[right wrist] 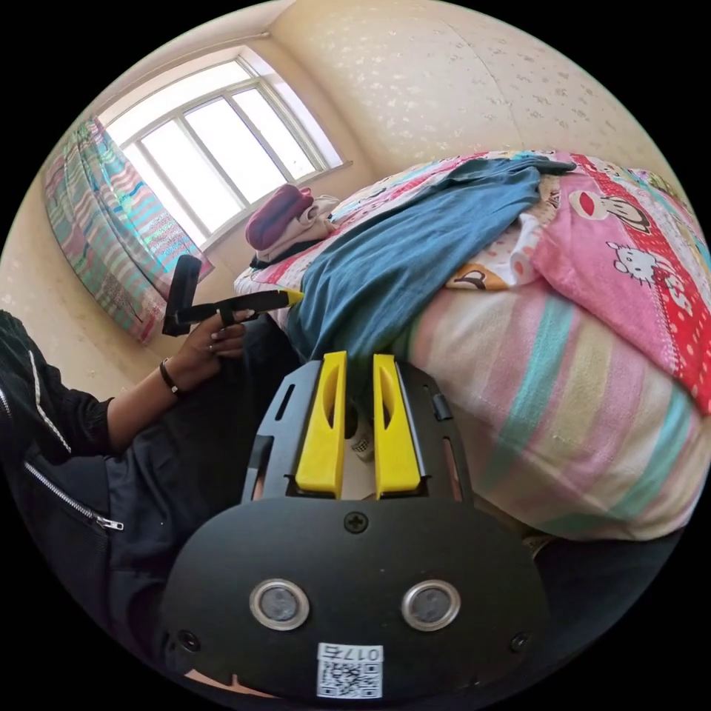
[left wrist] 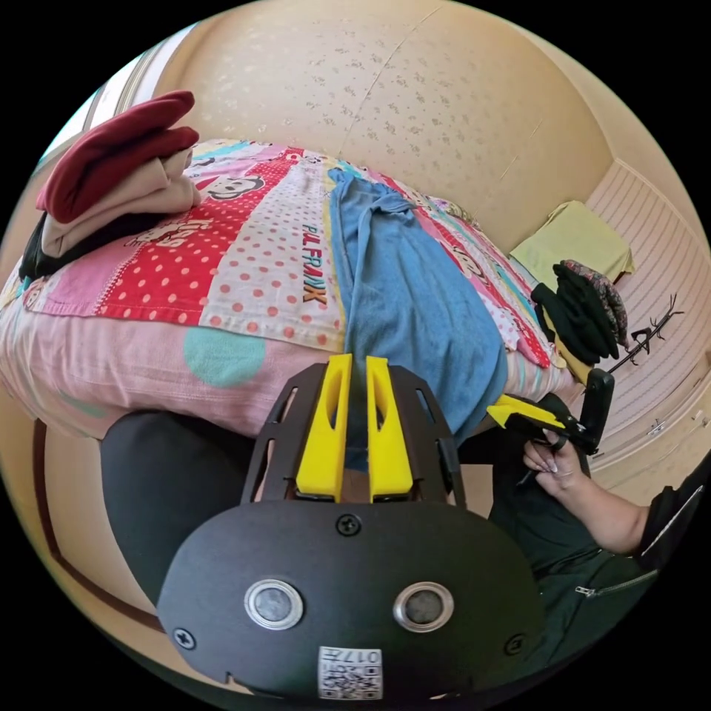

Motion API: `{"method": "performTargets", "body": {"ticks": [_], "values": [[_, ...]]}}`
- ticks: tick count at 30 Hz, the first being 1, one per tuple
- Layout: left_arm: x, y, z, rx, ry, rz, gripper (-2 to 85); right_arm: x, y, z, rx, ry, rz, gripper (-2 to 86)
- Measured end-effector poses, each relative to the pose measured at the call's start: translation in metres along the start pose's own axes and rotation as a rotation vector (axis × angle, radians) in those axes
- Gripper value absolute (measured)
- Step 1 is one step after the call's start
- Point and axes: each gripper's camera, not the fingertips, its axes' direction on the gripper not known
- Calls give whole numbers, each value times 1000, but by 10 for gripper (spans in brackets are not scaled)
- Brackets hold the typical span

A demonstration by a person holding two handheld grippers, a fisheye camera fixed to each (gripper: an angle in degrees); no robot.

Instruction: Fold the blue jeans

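The blue jeans (left wrist: pixel 415 296) lie lengthwise along the bed, one end hanging over the near edge. In the left gripper view, my left gripper (left wrist: pixel 358 361) stands at that hanging end, jaws nearly together with blue cloth between them. A hand holds my right gripper (left wrist: pixel 495 411) at the jeans' right edge. In the right gripper view the jeans (right wrist: pixel 415 244) drape off the bed's corner. My right gripper (right wrist: pixel 358 357) pinches their lower edge. My left gripper (right wrist: pixel 292 298), held in a hand, touches the jeans' left edge with its tip.
A patterned bedspread (left wrist: pixel 244 274) covers the bed. A stack of folded maroon and beige clothes (left wrist: pixel 118 178) sits at its far left corner. Dark clothes (left wrist: pixel 585 304) and a yellow-green cloth (left wrist: pixel 574 237) lie at the right. A window (right wrist: pixel 215 148) with a striped curtain (right wrist: pixel 96 222) is behind.
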Motion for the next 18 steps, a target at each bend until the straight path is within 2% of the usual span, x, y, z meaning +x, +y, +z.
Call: {"method": "performTargets", "body": {"ticks": [5,8,10,13,16,18], "values": [[-3,10,-4,9,0,-5,47,4,6,-8,-31,-93,13,32],[-4,17,-7,11,-6,-6,47,5,9,-36,-54,-47,108,21],[-2,23,-10,13,-25,10,47,-5,12,-55,-31,-32,52,18],[-1,28,-10,10,-28,15,48,-2,13,-45,-133,6,47,18],[-1,34,-14,21,-43,14,55,16,17,-12,-299,64,159,19],[2,39,-21,57,-69,31,74,13,15,-18,-255,5,140,23]]}}
